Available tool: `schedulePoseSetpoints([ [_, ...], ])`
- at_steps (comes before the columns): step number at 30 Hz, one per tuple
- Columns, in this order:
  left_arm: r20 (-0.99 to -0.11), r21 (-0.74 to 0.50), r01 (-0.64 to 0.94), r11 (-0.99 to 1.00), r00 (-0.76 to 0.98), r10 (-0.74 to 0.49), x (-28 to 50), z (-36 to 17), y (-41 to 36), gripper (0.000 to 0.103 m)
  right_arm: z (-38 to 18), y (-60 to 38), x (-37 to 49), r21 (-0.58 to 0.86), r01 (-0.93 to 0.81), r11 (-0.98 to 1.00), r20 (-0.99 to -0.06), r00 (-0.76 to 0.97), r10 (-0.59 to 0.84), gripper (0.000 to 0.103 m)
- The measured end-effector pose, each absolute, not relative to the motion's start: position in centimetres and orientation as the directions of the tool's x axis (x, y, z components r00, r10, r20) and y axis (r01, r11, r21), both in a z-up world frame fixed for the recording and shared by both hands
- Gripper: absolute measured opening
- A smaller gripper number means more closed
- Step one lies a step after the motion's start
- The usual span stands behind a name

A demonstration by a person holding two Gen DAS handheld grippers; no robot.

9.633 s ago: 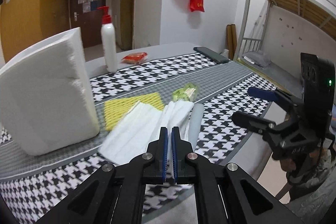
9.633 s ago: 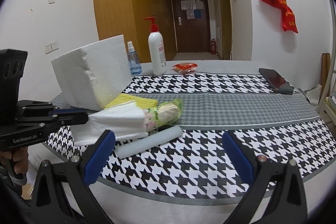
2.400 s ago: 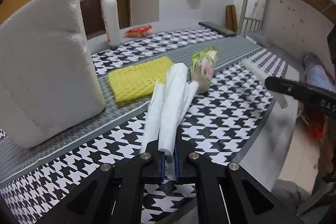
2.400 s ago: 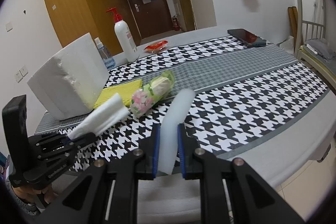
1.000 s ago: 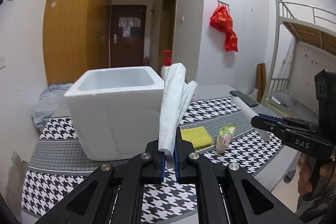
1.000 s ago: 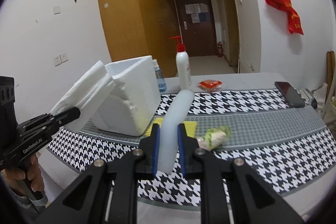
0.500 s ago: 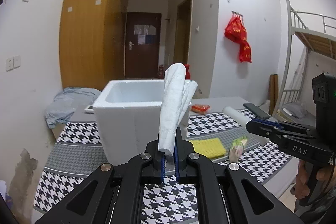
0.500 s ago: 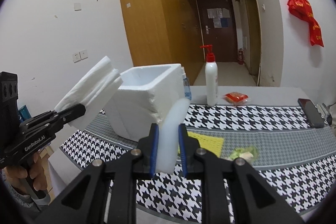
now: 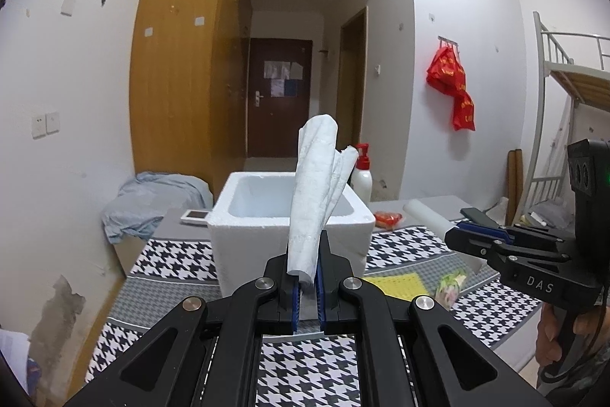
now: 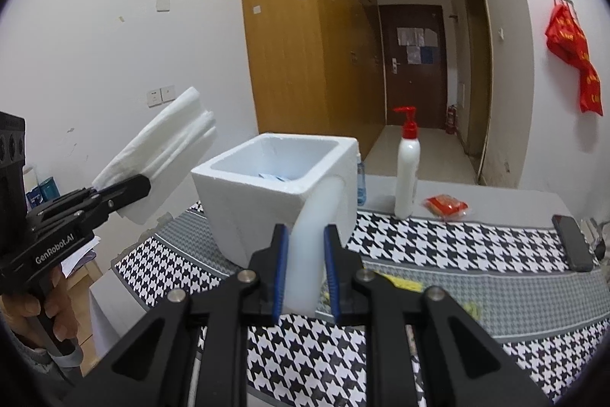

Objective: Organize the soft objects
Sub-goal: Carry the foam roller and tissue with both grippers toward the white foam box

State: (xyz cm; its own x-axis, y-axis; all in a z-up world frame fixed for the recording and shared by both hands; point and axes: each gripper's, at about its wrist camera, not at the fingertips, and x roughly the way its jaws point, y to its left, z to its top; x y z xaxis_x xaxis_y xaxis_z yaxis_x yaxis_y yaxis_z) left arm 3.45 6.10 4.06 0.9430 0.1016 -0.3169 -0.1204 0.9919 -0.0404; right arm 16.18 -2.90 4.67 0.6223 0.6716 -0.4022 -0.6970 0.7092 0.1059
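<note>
My left gripper (image 9: 306, 283) is shut on a folded white cloth (image 9: 314, 193) that stands up in front of the open white foam box (image 9: 263, 216). In the right wrist view the left gripper (image 10: 126, 191) holds the cloth (image 10: 167, 147) left of the box (image 10: 267, 193), raised above the table. My right gripper (image 10: 305, 269) is shut on a pale foam roll (image 10: 312, 235), held in front of the box's near right corner. The roll (image 9: 427, 216) and the right gripper (image 9: 480, 239) show at the right of the left wrist view. A yellow sponge cloth (image 9: 392, 283) and a green wrapped bundle (image 9: 450, 287) lie on the table.
The table has a houndstooth cloth (image 10: 438, 246). A red-pump white bottle (image 10: 407, 170), a red packet (image 10: 446, 206) and a dark phone (image 10: 572, 243) sit behind and right of the box. A bunk bed frame (image 9: 572, 102) stands at the far right. Something blue lies inside the box (image 10: 274, 176).
Both grippers have risen and drawn back a little with their loads; the box's open top now shows more fully. The cloth and the roll stay gripped.
</note>
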Motion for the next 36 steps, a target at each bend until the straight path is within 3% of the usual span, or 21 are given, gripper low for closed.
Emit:
schedulePoseSetpoints([
  [26,-0.280,-0.014,-0.143,0.990,0.951,0.134,4.2,5.7,7.3,0.007,6.8,-1.1,17.5,0.094,-0.717,0.691,-0.365,0.621,0.694,0.022],
  [36,-0.320,-0.020,-0.153,0.988,0.937,0.138,6.8,5.6,8.3,0.007,7.6,0.6,18.6,0.084,-0.733,0.675,-0.367,0.607,0.704,0.022],
])
